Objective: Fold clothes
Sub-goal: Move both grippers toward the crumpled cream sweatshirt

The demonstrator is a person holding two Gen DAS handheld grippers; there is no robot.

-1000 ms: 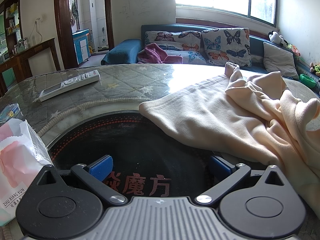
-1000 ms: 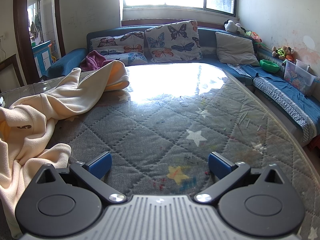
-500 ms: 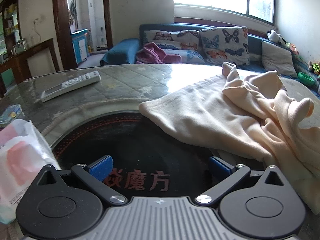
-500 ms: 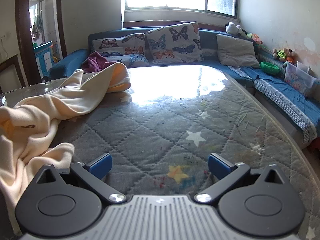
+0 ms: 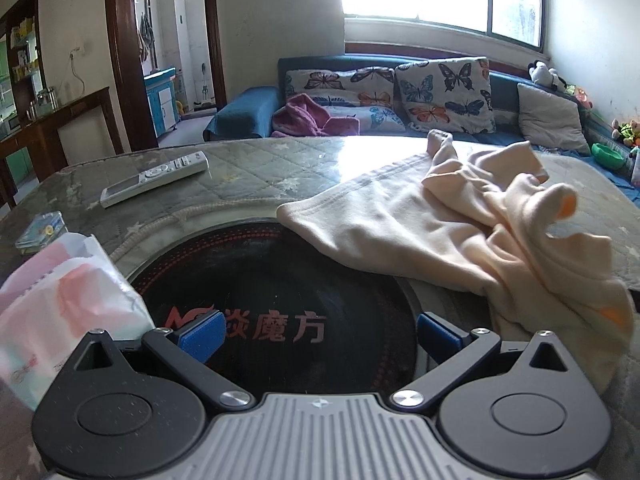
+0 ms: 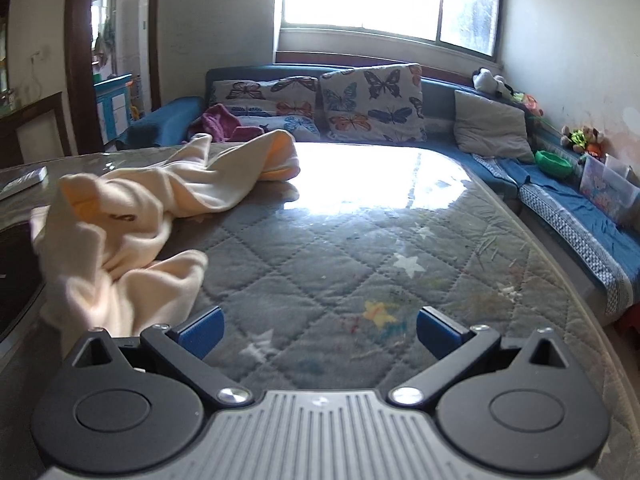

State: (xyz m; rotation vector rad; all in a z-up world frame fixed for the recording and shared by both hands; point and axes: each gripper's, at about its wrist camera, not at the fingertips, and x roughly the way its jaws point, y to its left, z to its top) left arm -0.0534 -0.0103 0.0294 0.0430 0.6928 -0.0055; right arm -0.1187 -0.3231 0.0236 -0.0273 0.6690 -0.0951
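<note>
A: So, how did the left gripper (image 5: pixel 318 334) stand?

B: Its jaws were spread wide with nothing between them, and it hung over the black round cooktop (image 5: pixel 276 280) set into the table (image 5: pixel 256 168). The red lettering on that plate lay right between its blue fingertips (image 5: pixel 202 334).

A: And the garment?

B: The cream garment (image 5: pixel 452 224) lay crumpled ahead and to the right of that gripper, one hemmed edge draped over the cooktop's far right rim, and its nearest fold sat just beside the right-hand fingertip. I could not tell whether they touched.

A: What else was near it?

B: A tissue pack (image 5: pixel 60 304) sat close on its left, a white remote (image 5: pixel 154 178) farther ahead on the left, and a small clear box (image 5: pixel 40 228) nearer that side.

A: And the right gripper (image 6: pixel 320 332)?

B: Also spread wide and empty, above the quilted table cover (image 6: pixel 360 248). The same cream garment (image 6: pixel 152 216) lay to its left and ahead, a fold reaching down beside its left finger. A sofa (image 6: pixel 460 104) with butterfly cushions (image 6: pixel 372 104) stood well beyond.
</note>
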